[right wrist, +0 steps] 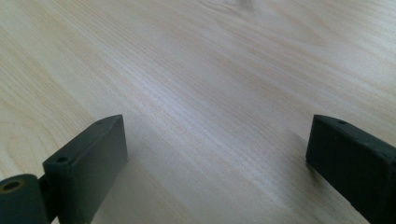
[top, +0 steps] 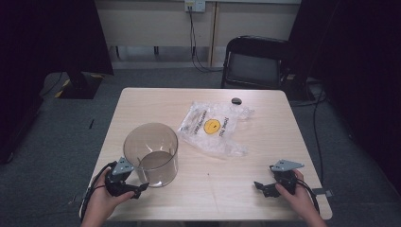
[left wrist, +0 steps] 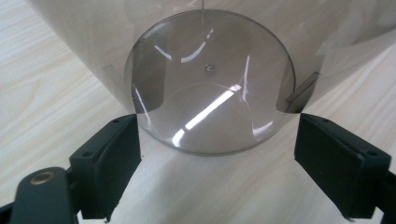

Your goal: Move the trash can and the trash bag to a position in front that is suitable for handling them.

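A smoky see-through plastic cylinder (top: 151, 153) stands upright on the pale wooden table (top: 265, 156), left of centre. Right of it lies a crumpled clear plastic bag (top: 213, 127) with a yellow smiley face. My left gripper (top: 139, 188) rests near the front left edge, open, its jaws spread just short of the cylinder's base (left wrist: 212, 84). Toward the front right corner my right gripper (top: 260, 186) is open too, low over bare wood (right wrist: 210, 93), with nothing between its jaws.
A small dark round object (top: 236, 100) lies near the table's far edge behind the bag. A black chair (top: 253, 61) stands beyond the table. Cables (top: 317, 123) trail on the grey carpet at the right.
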{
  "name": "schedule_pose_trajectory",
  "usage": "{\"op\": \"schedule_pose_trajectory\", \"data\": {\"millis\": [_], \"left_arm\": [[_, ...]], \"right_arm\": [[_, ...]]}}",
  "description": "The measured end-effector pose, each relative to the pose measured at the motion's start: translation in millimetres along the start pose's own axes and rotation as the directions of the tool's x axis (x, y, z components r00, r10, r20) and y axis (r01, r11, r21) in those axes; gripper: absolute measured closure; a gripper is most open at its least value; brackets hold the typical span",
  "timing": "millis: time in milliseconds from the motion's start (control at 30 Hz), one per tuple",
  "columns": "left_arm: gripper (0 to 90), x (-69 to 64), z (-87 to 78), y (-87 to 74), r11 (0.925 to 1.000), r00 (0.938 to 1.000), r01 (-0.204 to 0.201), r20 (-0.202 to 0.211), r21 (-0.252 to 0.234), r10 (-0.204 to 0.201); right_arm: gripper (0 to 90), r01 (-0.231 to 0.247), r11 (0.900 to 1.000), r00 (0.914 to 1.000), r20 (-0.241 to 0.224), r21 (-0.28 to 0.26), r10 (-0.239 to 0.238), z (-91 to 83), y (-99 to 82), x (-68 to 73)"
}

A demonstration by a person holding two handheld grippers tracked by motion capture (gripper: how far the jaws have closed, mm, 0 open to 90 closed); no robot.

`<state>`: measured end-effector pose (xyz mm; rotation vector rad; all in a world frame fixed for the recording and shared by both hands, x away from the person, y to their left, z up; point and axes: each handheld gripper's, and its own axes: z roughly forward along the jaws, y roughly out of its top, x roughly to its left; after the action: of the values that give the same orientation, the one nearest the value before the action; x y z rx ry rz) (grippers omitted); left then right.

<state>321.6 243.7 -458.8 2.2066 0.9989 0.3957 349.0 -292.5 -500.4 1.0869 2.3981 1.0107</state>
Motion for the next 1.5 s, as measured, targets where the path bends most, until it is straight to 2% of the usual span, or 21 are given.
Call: {"op": "schedule_pose_trajectory", "data": {"millis": [633, 933, 1000, 1033, 1233, 1333, 1500], "left_arm": [[14.6, -4.6, 36.1, 29.1, 1.0000, 0.9997, -0.009, 0.021, 0.003, 0.009], [15.1, -8.1, 55.0, 43.2, 1.0000, 0.9991, 0.004, 0.042, 0.005, -0.004], [15.1, -7.5, 58.5, 45.9, 0.9999, 0.9993, -0.008, 0.037, 0.008, 0.008], [15.3, -7.2, 60.3, 46.8, 1.0000, 0.9989, -0.003, 0.047, 0.009, 0.003], [16.2, -5.3, 67.8, 54.1, 0.9999, 0.9995, -0.002, 0.033, 0.016, 0.002], [16.1, -4.4, 70.8, 56.1, 0.9999, 0.9990, 0.002, 0.044, 0.015, -0.003], [16.1, -4.5, 76.8, 59.6, 0.9997, 0.9986, 0.022, 0.048, 0.010, -0.022]], "right_arm": [[3.7, 0.000, 1.0000, 1.0000, 0.002, 0.000, 0.000, 0.6, 0.3, 0.4], [3.6, -0.001, 1.0000, 1.0000, 0.003, 0.000, 0.001, 0.6, 0.3, 0.6], [3.5, -0.001, 1.0000, 1.0000, 0.005, 0.001, 0.001, 0.6, 0.4, 0.8], [3.5, -0.001, 1.0000, 1.0000, 0.005, 0.001, 0.001, 0.7, 0.4, 0.7], [3.5, -0.001, 1.0000, 1.0000, 0.005, 0.001, 0.001, 0.6, 0.4, 0.8], [3.5, -0.001, 1.0000, 1.0000, 0.005, 0.001, 0.001, 0.7, 0.4, 0.8], [3.4, -0.001, 1.0000, 1.0000, 0.003, 0.000, 0.001, 0.8, 0.4, 0.6]]}}
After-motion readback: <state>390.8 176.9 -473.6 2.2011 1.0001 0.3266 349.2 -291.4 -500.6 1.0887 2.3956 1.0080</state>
